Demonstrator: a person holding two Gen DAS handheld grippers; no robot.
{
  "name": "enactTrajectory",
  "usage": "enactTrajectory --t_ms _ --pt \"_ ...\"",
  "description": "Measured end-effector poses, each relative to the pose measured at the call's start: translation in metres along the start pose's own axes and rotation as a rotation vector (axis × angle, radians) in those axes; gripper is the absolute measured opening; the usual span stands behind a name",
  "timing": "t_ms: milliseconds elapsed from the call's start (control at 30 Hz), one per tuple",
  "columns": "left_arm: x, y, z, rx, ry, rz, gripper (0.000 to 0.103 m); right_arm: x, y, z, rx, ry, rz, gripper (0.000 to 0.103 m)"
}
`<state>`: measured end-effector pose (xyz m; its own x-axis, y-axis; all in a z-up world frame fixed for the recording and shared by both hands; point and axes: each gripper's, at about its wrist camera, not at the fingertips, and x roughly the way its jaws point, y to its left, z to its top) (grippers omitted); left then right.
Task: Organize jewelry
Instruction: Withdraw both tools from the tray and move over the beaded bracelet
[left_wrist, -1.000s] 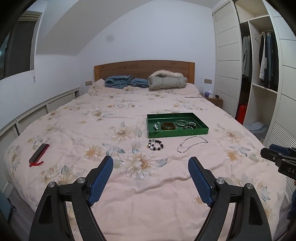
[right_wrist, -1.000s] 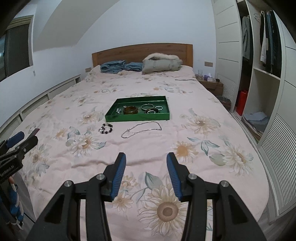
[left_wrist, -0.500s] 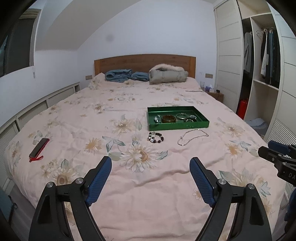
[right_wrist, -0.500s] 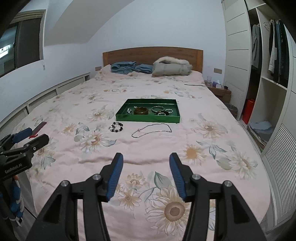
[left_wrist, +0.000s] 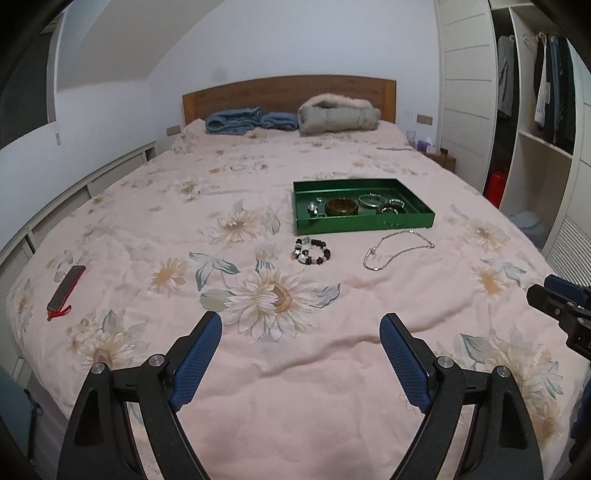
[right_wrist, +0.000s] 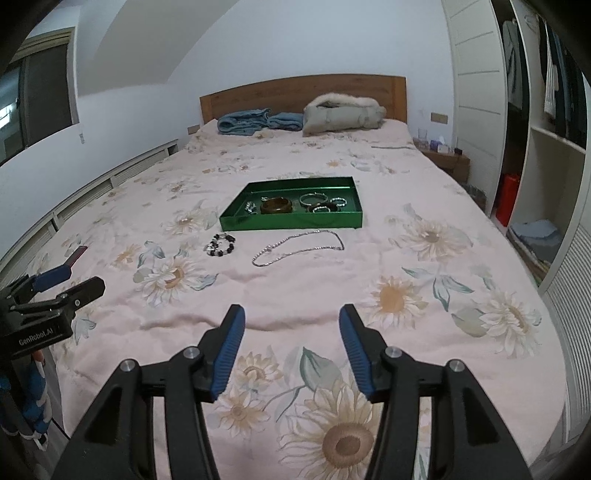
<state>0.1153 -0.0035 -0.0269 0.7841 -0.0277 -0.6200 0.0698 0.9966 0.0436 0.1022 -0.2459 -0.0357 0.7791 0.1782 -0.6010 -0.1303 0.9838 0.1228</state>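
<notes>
A green tray (left_wrist: 362, 224) (right_wrist: 291, 221) lies mid-bed and holds several bangles and rings. In front of it on the quilt lie a beaded bracelet (left_wrist: 312, 251) (right_wrist: 220, 244) and a silver chain necklace (left_wrist: 397, 251) (right_wrist: 297, 246). My left gripper (left_wrist: 301, 332) is open and empty, hovering over the near part of the bed, well short of the bracelet. My right gripper (right_wrist: 291, 325) is open and empty, also well short of the necklace. Each gripper shows at the edge of the other's view.
A floral pink quilt (left_wrist: 258, 295) covers the bed. A red-edged flat object (left_wrist: 66, 286) lies at the bed's left edge. Folded blue clothes (left_wrist: 251, 121) and a grey jacket (left_wrist: 338, 117) lie at the headboard. An open wardrobe (right_wrist: 535, 166) stands right.
Both grippers have drawn a little closer to the jewelry and tilted slightly. The right gripper's jaws have opened wider. No jewelry has moved.
</notes>
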Motion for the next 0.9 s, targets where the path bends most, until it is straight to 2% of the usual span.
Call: enactTrajectory --t_ms 900 --pt "0.107 -0.021 0.031 0.033 0.112 -0.010 0.087 0.106 -0.041 0.026 0.050 0.064 0.011 0.052"
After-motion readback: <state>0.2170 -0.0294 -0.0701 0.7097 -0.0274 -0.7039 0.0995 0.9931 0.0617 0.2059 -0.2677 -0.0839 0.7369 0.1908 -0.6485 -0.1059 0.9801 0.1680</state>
